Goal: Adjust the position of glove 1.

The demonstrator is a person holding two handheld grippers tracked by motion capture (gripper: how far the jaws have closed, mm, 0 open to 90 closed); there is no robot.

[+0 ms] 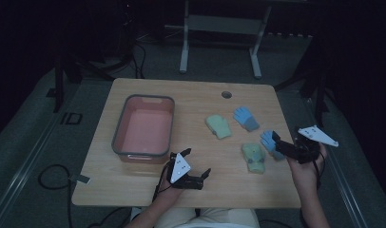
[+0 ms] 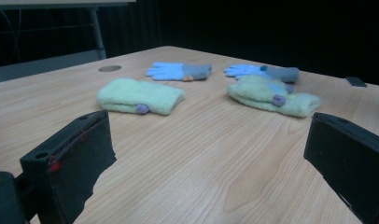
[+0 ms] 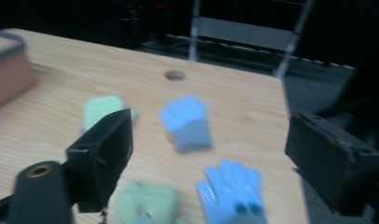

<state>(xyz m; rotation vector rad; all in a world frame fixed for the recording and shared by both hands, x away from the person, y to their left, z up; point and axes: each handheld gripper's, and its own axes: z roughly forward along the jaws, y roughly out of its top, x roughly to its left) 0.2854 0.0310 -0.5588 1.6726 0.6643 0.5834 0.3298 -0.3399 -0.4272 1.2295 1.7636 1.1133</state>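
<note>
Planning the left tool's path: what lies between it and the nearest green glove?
Only bare wooden table lies between the left tool and the nearest green glove, as the left gripper view shows.

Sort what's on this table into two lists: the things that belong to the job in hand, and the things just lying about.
Belongs to the job:
- near blue glove, right under the open right gripper
- far blue glove
- two green gloves
- pink bin, likely where they go

Just lying about:
- small grey tag at the table's near left corner
- metal stand behind the table
- left gripper, open and idle
</note>
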